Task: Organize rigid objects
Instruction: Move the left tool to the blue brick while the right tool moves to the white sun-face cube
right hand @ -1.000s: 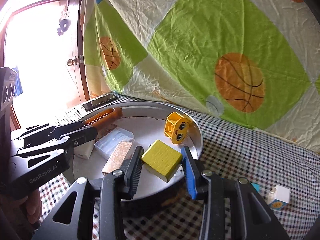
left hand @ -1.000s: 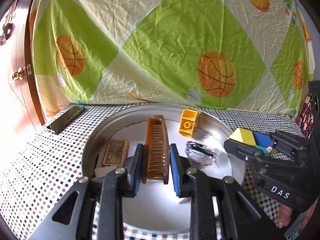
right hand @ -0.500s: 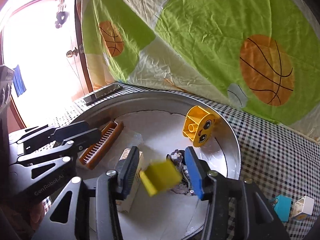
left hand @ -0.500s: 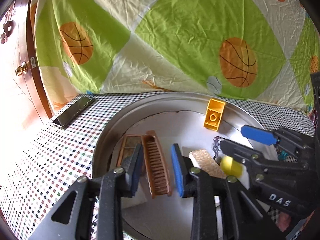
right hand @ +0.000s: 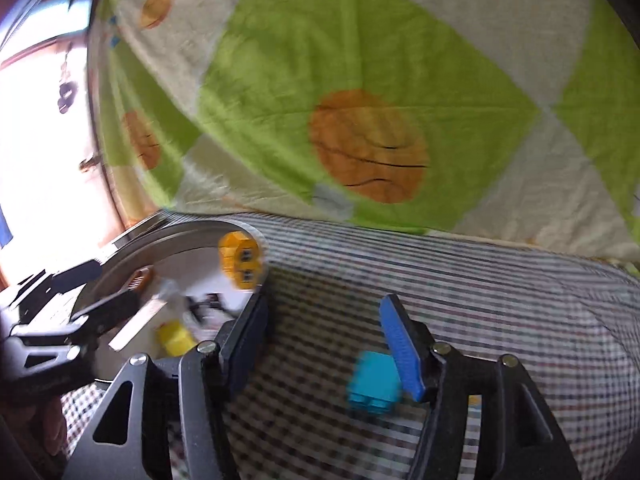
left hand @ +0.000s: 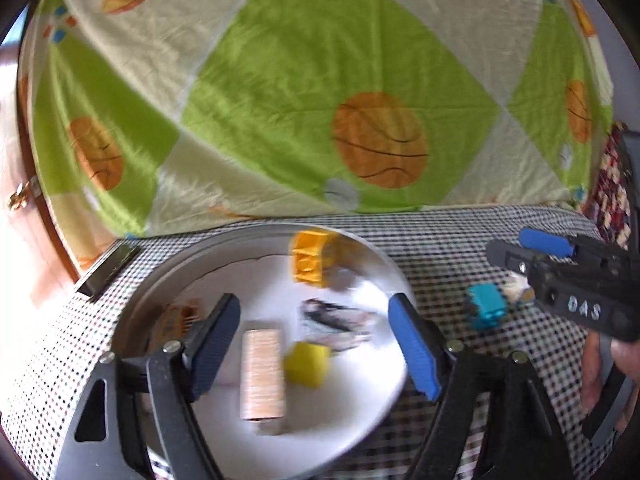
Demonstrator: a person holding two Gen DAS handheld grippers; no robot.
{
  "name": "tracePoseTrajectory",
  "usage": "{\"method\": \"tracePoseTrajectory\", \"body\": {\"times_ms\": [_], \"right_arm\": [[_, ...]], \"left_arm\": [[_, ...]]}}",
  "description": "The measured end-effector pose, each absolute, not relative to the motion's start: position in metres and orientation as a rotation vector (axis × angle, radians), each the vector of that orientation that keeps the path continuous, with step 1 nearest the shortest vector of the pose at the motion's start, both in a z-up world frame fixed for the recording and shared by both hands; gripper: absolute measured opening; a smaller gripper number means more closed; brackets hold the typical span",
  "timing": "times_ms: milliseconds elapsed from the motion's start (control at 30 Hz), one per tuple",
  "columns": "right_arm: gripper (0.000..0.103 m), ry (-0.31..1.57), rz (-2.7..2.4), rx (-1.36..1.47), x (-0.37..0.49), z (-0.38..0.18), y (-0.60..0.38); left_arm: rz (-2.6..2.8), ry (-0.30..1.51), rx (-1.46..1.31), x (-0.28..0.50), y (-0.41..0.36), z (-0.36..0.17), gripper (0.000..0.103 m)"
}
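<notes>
Right wrist view, teal brick beside open right gripper finger

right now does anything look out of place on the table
Yes: a teal block lies on the checked cloth outside the metal tray, with a small white piece beside it, while the other blocks sit inside the tray.
</notes>
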State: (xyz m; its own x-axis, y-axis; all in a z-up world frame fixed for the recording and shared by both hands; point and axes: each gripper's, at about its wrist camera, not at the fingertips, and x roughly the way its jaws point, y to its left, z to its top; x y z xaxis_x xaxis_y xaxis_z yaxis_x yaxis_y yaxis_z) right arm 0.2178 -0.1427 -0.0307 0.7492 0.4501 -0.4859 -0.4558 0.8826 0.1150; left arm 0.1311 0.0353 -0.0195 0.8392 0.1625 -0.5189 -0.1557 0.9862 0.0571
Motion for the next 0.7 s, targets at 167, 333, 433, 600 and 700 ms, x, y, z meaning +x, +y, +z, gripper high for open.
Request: {"method": "tracePoseTrajectory", "body": {"times_ms": [167,333,433,600,700], "right_arm": [[0.067,0.572,0.361,0.129,0.242,-0.042,-0.211],[0.067,0.623,0.275,0.192,0.257,-0.058,-0.244],[0.068,0.625,0.241,0.198,0.261,-0.057,-0.253],[0.068,0.617,0.209,0.226,0.261,-0.055,-0.264],[0.068,0.609,0.197,0.207,0.26,-0.055,-0.263]], "left_arm": [[0.043,0.583,0.08,0.15,-0.028,-0.026,0.081],[-0.022,0.648,0.152,0.181,-0.075,-0.044,0.082],[-0.037,0.709,0.177,0.205,-0.09,-0.06,0.082],[-0.033,0.758,0.208,0.225,-0.098,-0.076,0.082],[-0.049,0.766,0.196,0.235,-0.099,-0.078,0.082]]}}
